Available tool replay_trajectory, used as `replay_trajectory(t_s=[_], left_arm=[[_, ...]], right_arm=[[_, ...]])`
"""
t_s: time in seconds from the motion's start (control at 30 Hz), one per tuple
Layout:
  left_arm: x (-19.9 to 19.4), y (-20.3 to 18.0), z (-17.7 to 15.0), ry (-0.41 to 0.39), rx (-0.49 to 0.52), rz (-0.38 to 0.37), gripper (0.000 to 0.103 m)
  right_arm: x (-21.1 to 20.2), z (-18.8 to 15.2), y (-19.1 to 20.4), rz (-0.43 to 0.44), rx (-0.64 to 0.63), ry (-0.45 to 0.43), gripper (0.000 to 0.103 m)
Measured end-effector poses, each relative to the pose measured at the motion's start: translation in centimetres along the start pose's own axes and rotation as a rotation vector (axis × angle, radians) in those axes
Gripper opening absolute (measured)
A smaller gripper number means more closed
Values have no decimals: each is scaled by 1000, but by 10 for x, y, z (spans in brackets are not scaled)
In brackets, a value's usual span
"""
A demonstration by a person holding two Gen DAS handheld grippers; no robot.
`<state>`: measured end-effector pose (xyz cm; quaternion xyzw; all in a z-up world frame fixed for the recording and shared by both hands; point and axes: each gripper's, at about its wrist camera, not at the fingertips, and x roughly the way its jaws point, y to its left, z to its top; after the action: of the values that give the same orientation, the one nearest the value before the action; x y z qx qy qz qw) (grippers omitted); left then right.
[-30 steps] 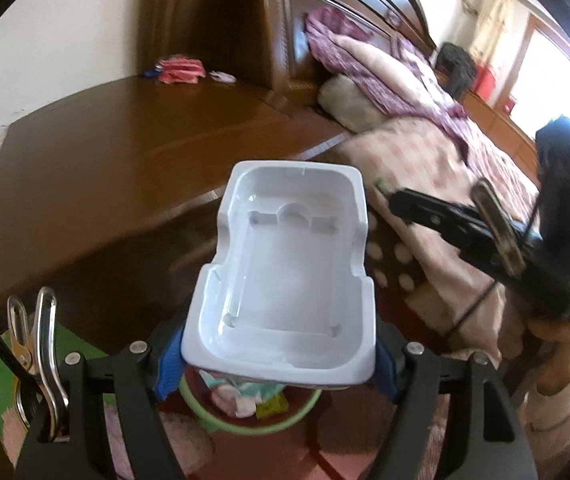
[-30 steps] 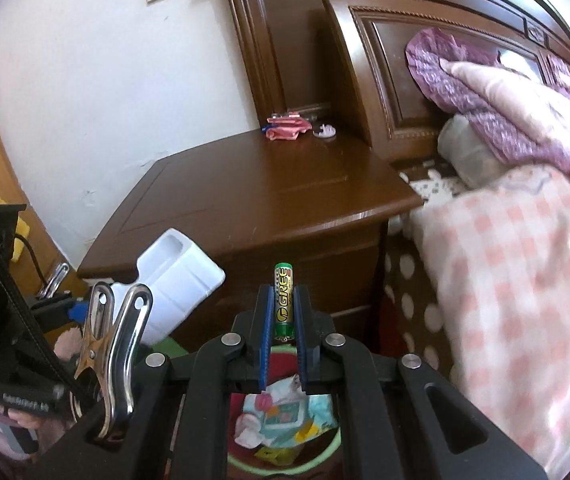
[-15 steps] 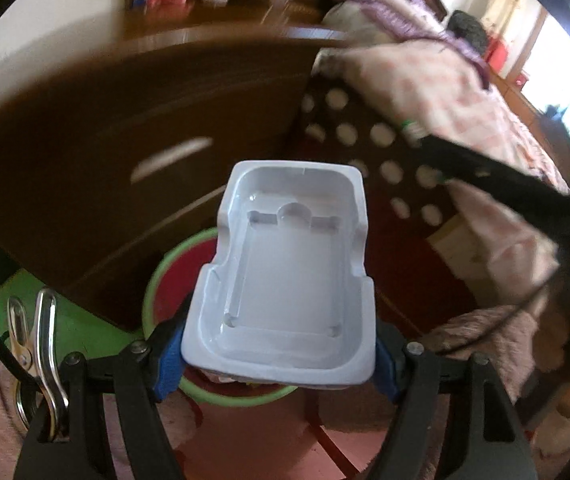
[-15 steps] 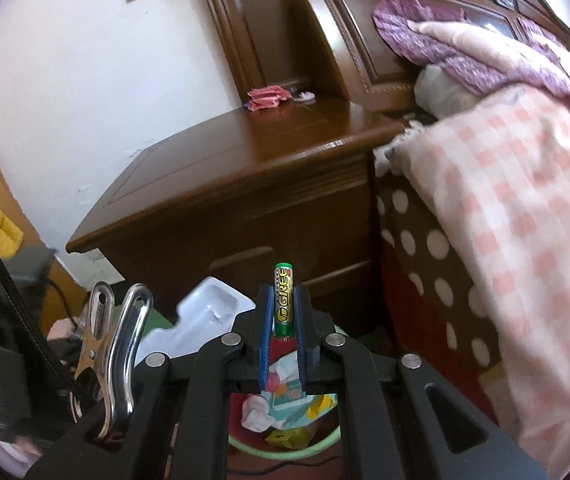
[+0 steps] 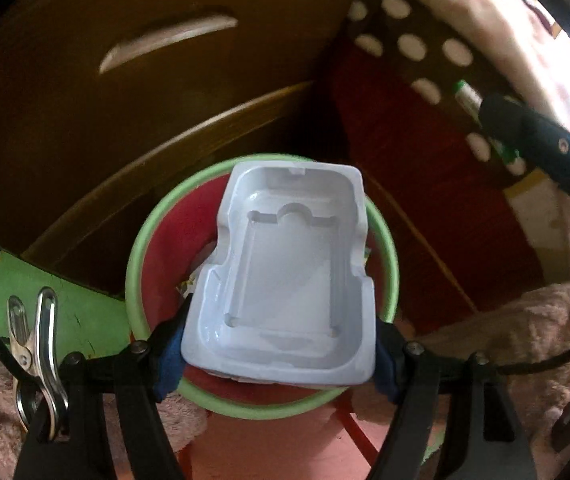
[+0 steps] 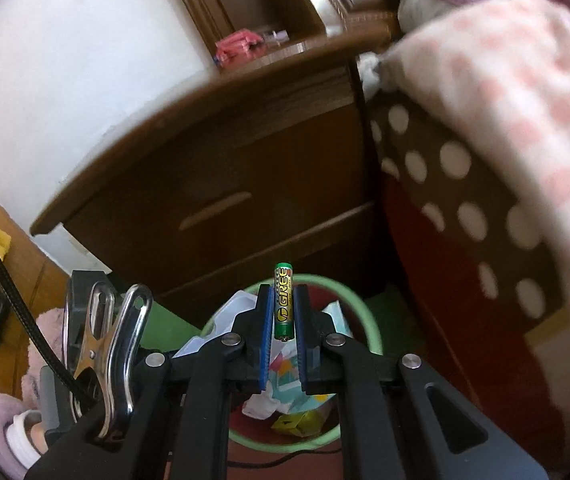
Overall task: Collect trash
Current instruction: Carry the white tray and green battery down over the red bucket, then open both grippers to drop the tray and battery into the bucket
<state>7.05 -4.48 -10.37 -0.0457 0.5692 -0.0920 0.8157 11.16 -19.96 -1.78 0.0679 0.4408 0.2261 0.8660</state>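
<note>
Beside a dark wooden nightstand (image 6: 221,184) and the bed, a green-rimmed bin (image 5: 137,264) stood on the floor, already holding crumpled wrappers (image 6: 285,384). We had our left gripper (image 5: 281,344) spread wide but clamped on a white plastic tray (image 5: 289,280), directly above the bin's mouth. Our right gripper (image 6: 283,312) was nearly closed on a green battery (image 6: 283,304), upright, just over the bin's far rim. We judged both pieces collected and only the drop remaining.
</note>
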Motion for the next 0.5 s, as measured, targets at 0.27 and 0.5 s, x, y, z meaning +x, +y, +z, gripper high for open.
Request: replay_trajectory(t_s=[0.27, 0.5], left_arm=[[33, 12, -3, 78, -37, 10, 77], [48, 21, -2, 111, -53, 18, 78]], right_arm=[[42, -20, -9, 10, 41, 132, 11], [53, -26, -23, 29, 107, 169, 11]])
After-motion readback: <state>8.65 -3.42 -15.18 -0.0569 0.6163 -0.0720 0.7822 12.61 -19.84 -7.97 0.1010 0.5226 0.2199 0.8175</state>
